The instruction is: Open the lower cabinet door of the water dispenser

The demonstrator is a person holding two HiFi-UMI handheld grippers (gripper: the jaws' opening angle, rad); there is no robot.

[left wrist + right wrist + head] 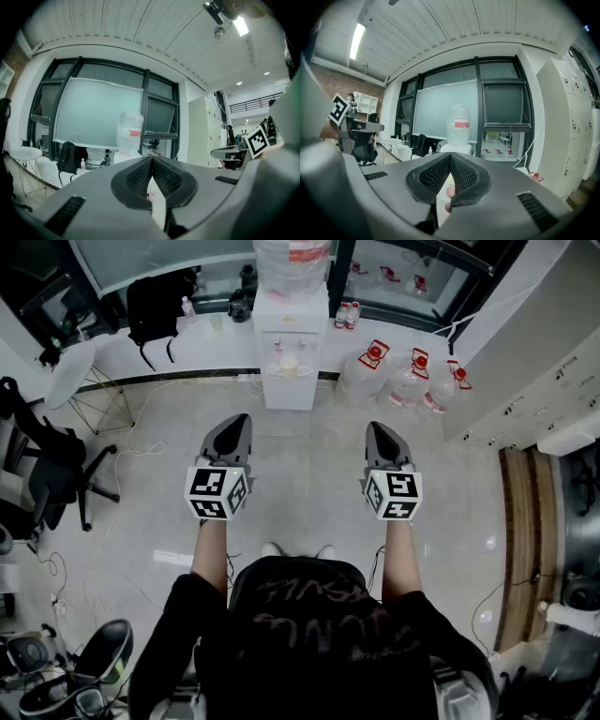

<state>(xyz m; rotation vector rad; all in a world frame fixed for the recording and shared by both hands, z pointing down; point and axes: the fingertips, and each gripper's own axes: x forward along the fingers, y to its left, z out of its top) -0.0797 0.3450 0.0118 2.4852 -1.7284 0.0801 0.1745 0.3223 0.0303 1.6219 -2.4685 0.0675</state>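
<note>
Jaws closed and empty on left gripper [244,420] and right gripper [376,427]; dispenser [292,329] stands well ahead between them, lower door [291,390] judged marginally nearer the left

Glossy floor [309,451], plastic dispenser [292,390]

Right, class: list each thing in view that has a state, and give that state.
lower cabinet door: closed, untouched
top bottle: seated on the water dispenser
left gripper: shut, nothing held
right gripper: shut, nothing held
spare jugs: capped, on the floor
</note>
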